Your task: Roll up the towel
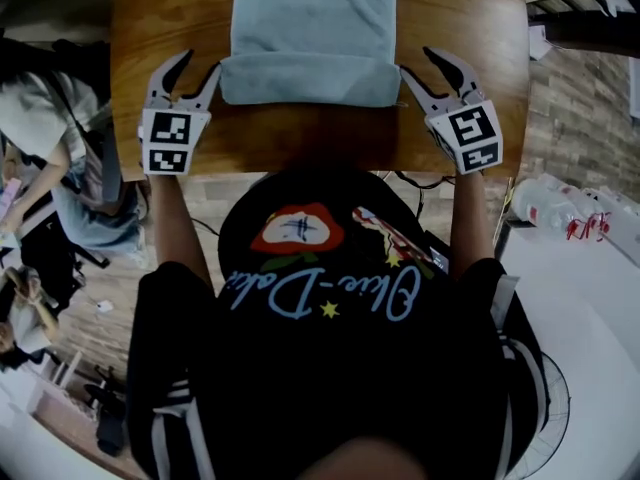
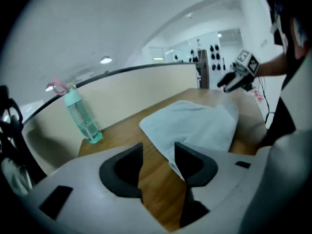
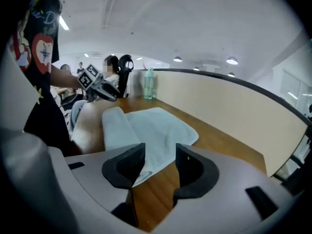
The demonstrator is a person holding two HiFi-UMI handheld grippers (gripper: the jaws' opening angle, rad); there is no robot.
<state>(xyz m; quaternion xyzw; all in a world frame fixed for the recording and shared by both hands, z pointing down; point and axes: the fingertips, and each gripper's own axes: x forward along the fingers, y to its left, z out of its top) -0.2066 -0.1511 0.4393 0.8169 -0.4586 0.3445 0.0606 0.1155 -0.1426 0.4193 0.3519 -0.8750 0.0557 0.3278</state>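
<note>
L gripper [image 1: 200,65] is held over the near-left part of the wooden table [image 1: 170,18], just beside the left end of the towel [image 1: 312,23]. Jaws are released and stand apart. Its own view shows mostly bare wood btwn the pads, w/ the towel's edge just past the right-hand pad and no pad pressing on cloth. Further back on that side, a clear teal bottle [image 2: 82,116] w/ a pink loop stands upright near the table's far corner.

The towel, pale blue-grey, lies mid-table. Its near end is rolled into a thick roll [image 1: 310,78] across the full width; the rest lies flat, reaching toward the far edge.

R gripper [image 1: 417,63] mirrors the L one, just beside the roll's right end. Its jaws are also released and apart. In its own view a towel corner and wood show btwn the pads, but nothing is grasped. Both grippers tilt downward, fingertips aimed inward at the roll.
</note>
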